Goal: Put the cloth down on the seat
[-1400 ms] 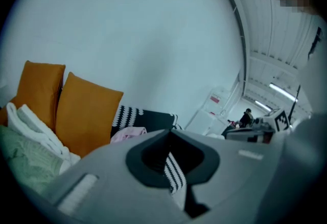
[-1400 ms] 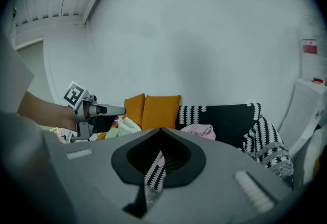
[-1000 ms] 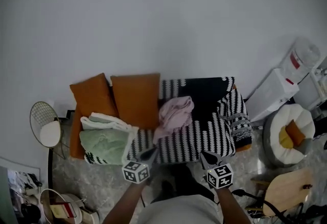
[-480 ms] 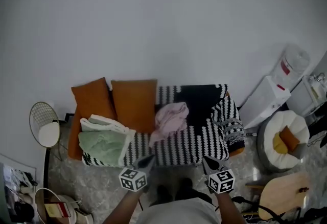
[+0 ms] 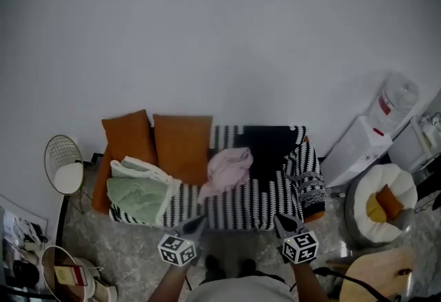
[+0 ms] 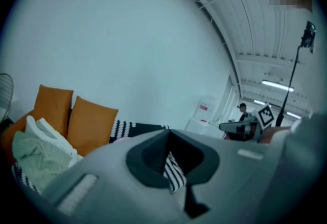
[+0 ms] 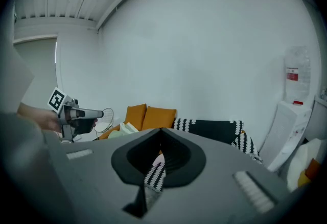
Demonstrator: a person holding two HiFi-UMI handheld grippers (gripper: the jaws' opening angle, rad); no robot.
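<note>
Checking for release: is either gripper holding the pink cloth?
No, the pink cloth lies on the striped throw, away from left gripper and right gripper.

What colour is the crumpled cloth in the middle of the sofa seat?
The cloth is plain pale pink. The head view shows it best.

Crumpled pink cloth [image 5: 228,169] on striped seat [image 5: 242,201]
</note>
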